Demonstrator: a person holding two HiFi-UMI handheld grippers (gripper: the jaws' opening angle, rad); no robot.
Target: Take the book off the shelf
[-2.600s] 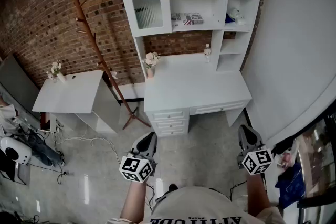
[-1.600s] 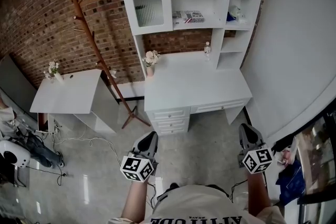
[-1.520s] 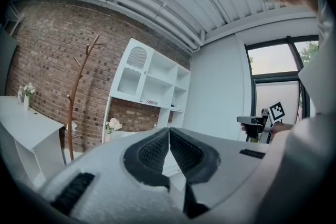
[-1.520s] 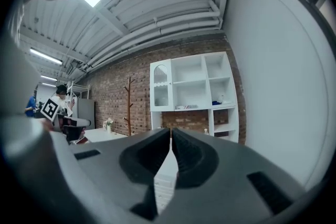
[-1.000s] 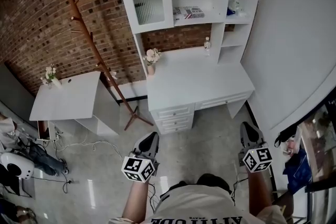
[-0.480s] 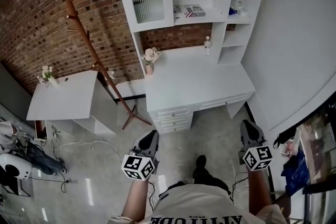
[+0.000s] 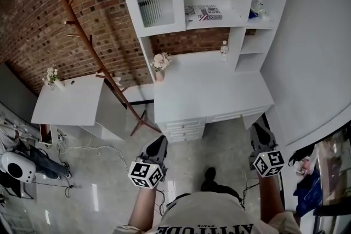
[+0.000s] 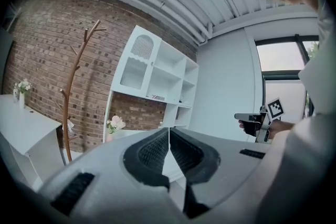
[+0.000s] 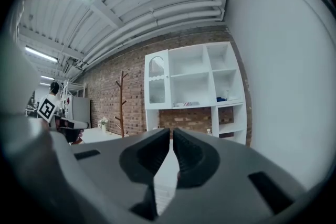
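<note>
The book (image 7: 204,12), flat with a striped and patterned cover, lies on the middle shelf of the white shelf unit (image 7: 164,30) above the desk. It also shows small in the left gripper view, book (image 8: 156,97), and in the right gripper view, book (image 9: 188,104). Both grippers hang low over the floor, well short of the desk. My left gripper (image 7: 159,143) is shut with nothing in it, as is my right gripper (image 7: 258,130). In their own views the jaws of the left gripper (image 8: 169,131) and right gripper (image 9: 171,131) meet at the tips.
A white desk (image 7: 208,93) with drawers stands under the shelves, carrying a flower vase (image 7: 159,63) and a small bottle (image 7: 224,47). A wooden coat stand (image 7: 96,60) leans at its left, beside a low white table (image 7: 66,101). A grey wall (image 7: 318,52) closes the right side.
The person has stepped toward the desk, and a shoe now shows ahead of the body. The shelf unit sits a little larger and further right. Both grippers stay shut and held as before.
</note>
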